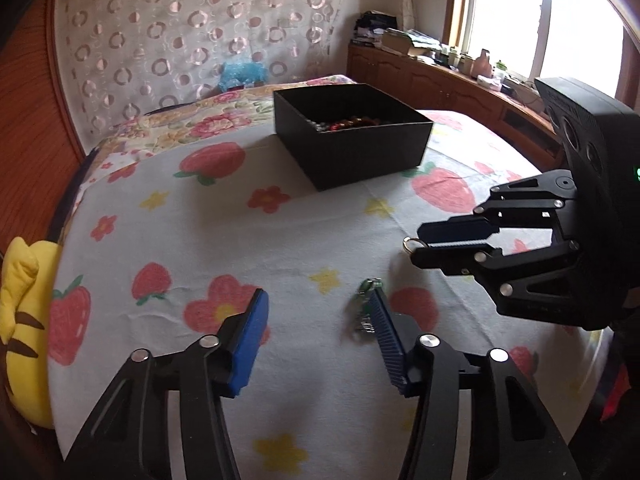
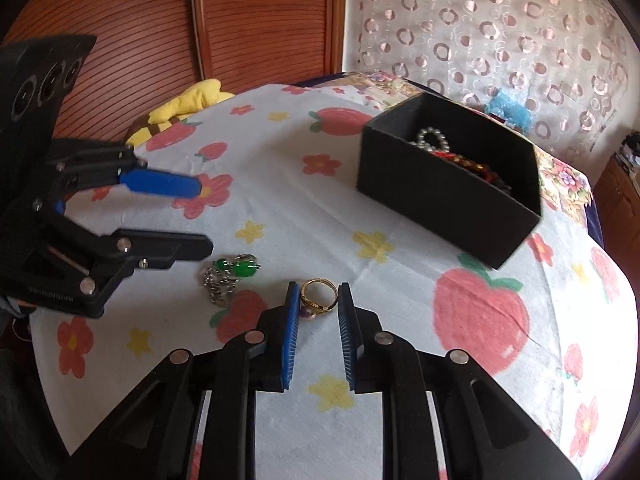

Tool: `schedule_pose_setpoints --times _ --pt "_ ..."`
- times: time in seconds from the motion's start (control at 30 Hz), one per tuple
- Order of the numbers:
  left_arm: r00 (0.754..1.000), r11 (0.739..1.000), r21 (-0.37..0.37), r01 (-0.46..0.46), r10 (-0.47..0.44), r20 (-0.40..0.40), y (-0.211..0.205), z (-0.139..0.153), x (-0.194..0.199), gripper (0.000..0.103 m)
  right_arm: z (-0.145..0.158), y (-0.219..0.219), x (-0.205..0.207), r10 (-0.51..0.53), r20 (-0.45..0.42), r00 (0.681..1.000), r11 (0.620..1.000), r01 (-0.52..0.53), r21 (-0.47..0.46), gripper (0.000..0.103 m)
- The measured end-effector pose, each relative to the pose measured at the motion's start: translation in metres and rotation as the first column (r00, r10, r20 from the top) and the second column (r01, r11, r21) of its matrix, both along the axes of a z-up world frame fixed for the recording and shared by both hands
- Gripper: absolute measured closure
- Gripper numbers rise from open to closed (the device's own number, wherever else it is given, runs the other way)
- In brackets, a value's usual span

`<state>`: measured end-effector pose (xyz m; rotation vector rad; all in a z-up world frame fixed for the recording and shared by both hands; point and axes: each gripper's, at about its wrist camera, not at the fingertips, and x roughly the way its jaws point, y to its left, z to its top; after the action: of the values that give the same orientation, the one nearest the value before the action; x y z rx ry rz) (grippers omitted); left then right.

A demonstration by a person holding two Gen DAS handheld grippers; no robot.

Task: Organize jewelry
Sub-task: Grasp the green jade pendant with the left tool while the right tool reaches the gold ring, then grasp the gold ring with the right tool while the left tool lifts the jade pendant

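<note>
Left wrist view takes in a bed point(image 1: 280, 240) under a smooth white cotton sheet printed with red strawberries and red and yellow flowers. Its near and left edges curve away, and a ribbed red-brown wood panel point(image 2: 160, 20) stands close behind the left edge. Most of the sheet is bare, with wide open cloth between the claws and the box.

A black box point(image 1: 360, 148), square, matte and lidless, sits towards the far side of the bed, well apart from both claws. Inside lie a string of round pearl beads point(image 2: 432, 140) and glossy red-brown beads point(image 2: 472, 164).

A yellow plush toy point(image 1: 24, 320) with brown stripes slumps at the bed's left edge.

The left claw point(image 1: 318, 298) is black with blue ribbed pads, and its jaws stand wide apart with nothing between them. Small raised lettering runs along its body in the right wrist view, too small to read.

The right claw point(image 2: 319, 286) is of the same make. Its jaws are drawn close and clamped on the gold ring point(image 2: 310, 300), with a pad meeting each side of the band near the tips. The ring is a thin polished hoop with a dark rounded stone, low over the sheet.

A green pendant point(image 2: 236, 268), two shiny beads on a fine silver chain, lies crumpled on the sheet just beside the tip of the left claw's nearer finger, and near the ring.
</note>
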<state>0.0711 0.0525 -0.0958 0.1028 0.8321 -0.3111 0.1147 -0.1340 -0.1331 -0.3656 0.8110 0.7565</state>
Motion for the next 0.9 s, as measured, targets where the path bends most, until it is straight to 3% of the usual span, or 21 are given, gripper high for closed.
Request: schedule_pose_setpoints --times 0.13,0.3,0.6,0.63,0.9 --pt "1.0 1.0 0.001 0.028 -0.028 -0.001 -0.015 -0.001 0.0 0.059 0.002 -0.009 0.002 -0.023 0.009 1.0 1.0 0.023 0.009 0.082" --pt "0.999 0.999 0.014 0.044 -0.044 -0.015 -0.026 -0.006 0.004 0.072 0.004 -0.017 0.003 -0.039 0.014 0.999 0.999 0.038 0.012 0.082" --pt "0.999 0.998 0.032 0.045 -0.044 -0.025 -0.031 -0.013 0.008 0.082 0.003 -0.019 0.002 -0.044 0.017 0.999 0.999 0.043 0.011 0.082" --pt "0.999 0.999 0.03 0.045 -0.045 -0.024 -0.031 -0.013 0.008 0.087 0.004 -0.019 0.002 -0.044 0.018 0.999 0.999 0.044 0.01 0.082" --pt "0.999 1.0 0.004 0.031 -0.031 0.036 -0.029 0.001 0.01 0.088 0.006 -0.027 0.006 -0.061 0.024 0.998 0.998 0.061 0.016 0.082"
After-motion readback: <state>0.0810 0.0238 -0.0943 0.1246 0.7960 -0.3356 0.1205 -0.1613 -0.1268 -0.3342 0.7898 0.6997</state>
